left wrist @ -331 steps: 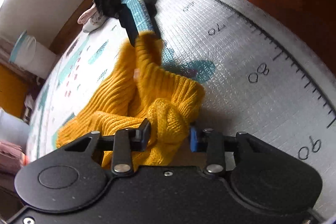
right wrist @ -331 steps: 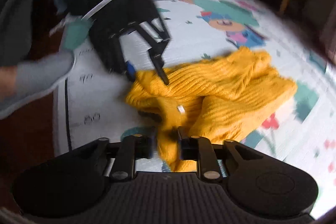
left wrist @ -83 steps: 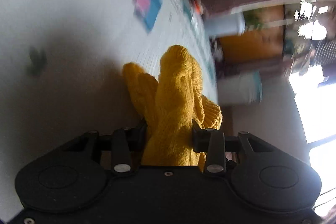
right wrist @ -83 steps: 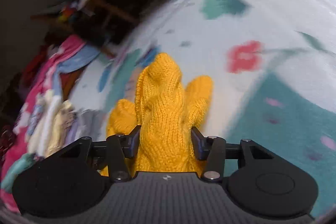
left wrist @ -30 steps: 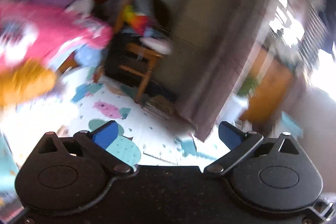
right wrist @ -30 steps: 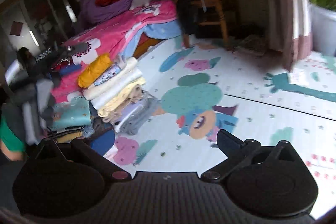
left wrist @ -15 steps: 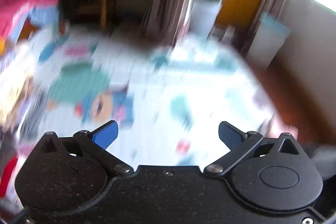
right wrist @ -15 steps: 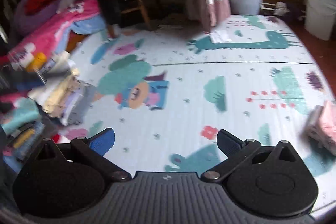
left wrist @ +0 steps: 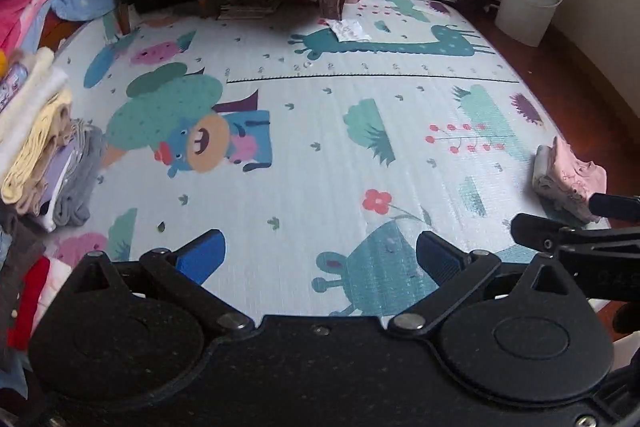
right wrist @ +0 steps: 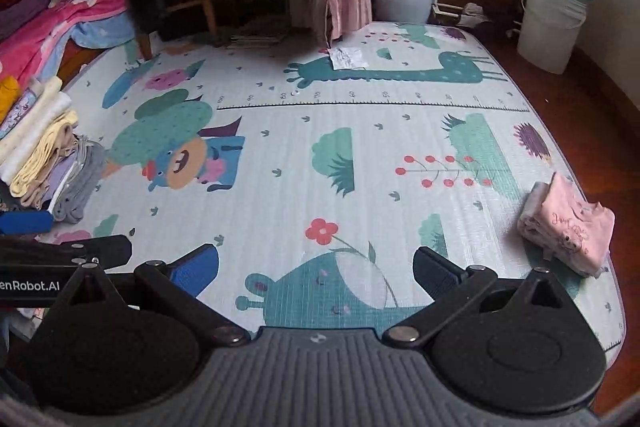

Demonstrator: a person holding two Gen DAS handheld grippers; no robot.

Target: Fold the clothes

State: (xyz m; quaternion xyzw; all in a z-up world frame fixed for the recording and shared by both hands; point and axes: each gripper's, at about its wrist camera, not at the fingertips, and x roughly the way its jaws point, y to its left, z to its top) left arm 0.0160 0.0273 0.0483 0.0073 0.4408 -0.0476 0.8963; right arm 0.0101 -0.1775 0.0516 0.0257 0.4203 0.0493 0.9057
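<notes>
Both tools empty — next garment waits.
Left tool (left wrist: 320, 257) and right tool (right wrist: 316, 267) gape wide; pink garment (right wrist: 568, 227) lies far right on the mat (right wrist: 280, 211) — right tool nearer.

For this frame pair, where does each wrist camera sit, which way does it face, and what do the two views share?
Left wrist: on the left gripper, low over the play mat, facing the far curtain; its open fingers show, the right gripper at the right edge.
Right wrist: on the right gripper, facing likewise; open fingers, left gripper at the left edge.
Shared: mat, folded stack left, pink garment right.
</notes>
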